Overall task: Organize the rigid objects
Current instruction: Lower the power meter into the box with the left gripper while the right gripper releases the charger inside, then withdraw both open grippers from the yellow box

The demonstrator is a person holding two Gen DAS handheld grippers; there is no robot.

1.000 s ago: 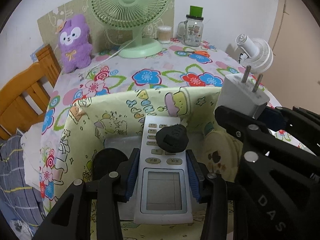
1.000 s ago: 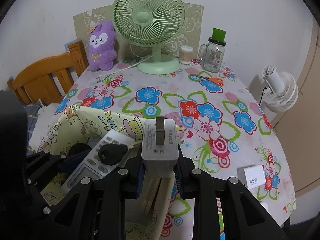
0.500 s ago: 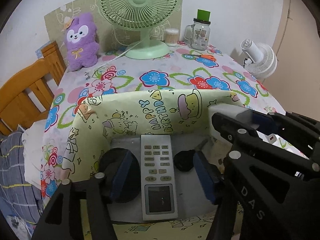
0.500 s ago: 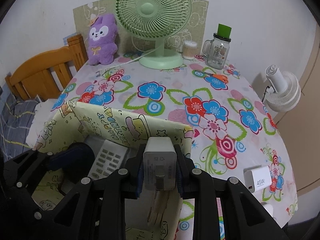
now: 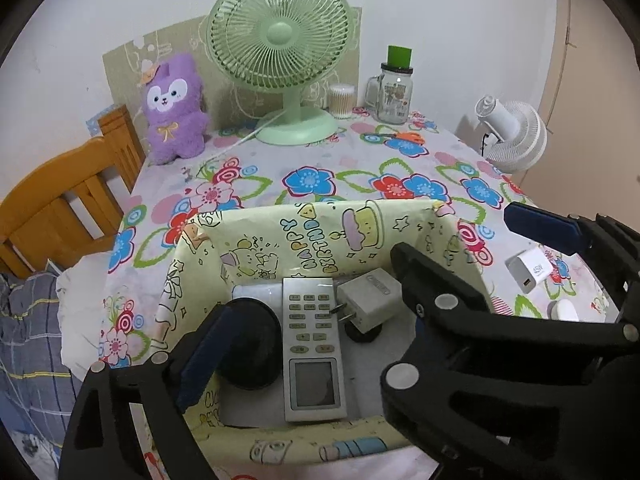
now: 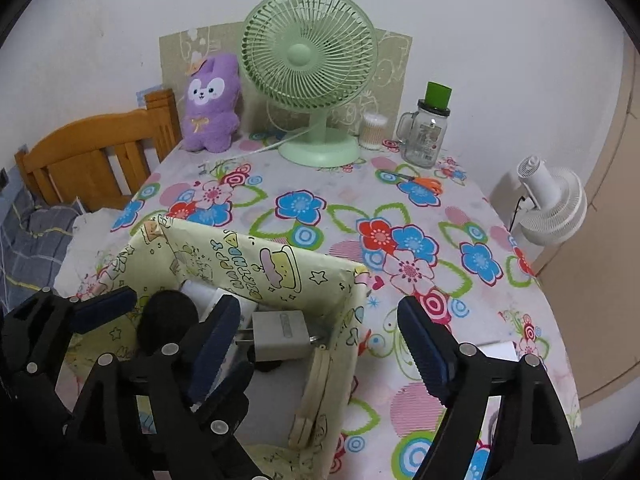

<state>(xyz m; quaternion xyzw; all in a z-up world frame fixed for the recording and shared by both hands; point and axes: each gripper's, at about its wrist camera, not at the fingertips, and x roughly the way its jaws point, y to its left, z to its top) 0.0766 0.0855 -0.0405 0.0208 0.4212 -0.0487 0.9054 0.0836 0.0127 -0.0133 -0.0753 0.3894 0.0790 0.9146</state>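
A yellow cartoon-print box (image 5: 320,224) (image 6: 256,264) sits on the flowered table. Inside lie a white remote control (image 5: 312,344), a white plug charger (image 5: 370,306) (image 6: 282,336), a black round object (image 5: 252,344) (image 6: 166,320) and a small black piece (image 5: 362,336) under the charger. My left gripper (image 5: 304,344) is open above the box, holding nothing. My right gripper (image 6: 320,352) is open and empty over the box's right wall; it also shows at the right of the left wrist view (image 5: 520,320). Another white charger marked 45W (image 5: 528,270) lies on the table right of the box.
At the back stand a green desk fan (image 6: 310,76), a purple plush toy (image 6: 212,104), a cotton-swab tub (image 6: 372,130) and a glass jar with a green lid (image 6: 428,132). Orange scissors (image 6: 424,182) lie near the jar. A white fan (image 6: 552,200) and a wooden chair (image 6: 96,156) flank the table.
My left gripper let go of the remote and rose, leaving it in the box. My right gripper lowered the white charger into the box, opened and drew back.
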